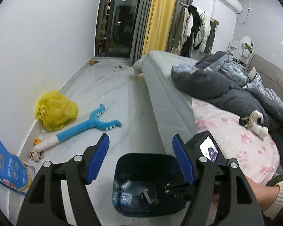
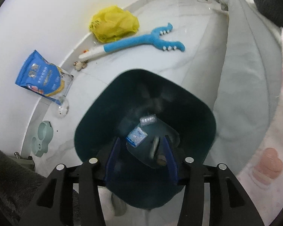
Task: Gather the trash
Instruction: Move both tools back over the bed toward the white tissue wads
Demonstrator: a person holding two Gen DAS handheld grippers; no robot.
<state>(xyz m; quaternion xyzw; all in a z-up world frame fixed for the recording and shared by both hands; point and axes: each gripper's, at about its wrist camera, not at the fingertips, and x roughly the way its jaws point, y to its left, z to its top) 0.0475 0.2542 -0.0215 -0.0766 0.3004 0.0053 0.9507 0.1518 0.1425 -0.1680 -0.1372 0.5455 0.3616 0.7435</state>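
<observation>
Right wrist view looks straight down into the dark bin [image 2: 96,113], where the right gripper [image 2: 141,148] hangs inside the rim with its blue pads parted and nothing visibly pinched between them. A blurred pale piece [image 2: 155,146] sits just inside the right pad, seemingly dropping toward the bottom, where a blue-and-white packet [image 2: 136,137] and a crumpled clear wrapper [image 2: 148,120] already lie.

From the left wrist view, the left gripper [image 1: 140,160] hovers above the bin's far rim with its fingers wide and empty.

The step in hand appears to be a release into the bin. To do it well, the right gripper should keep its pads apart and lift straight up without clipping the rim.

On the floor to the far left, a yellow plastic bag [image 1: 56,110] rests against the wall, and a blue pouch [image 1: 7,166] lies nearer; both look like likely next pickups.
</observation>
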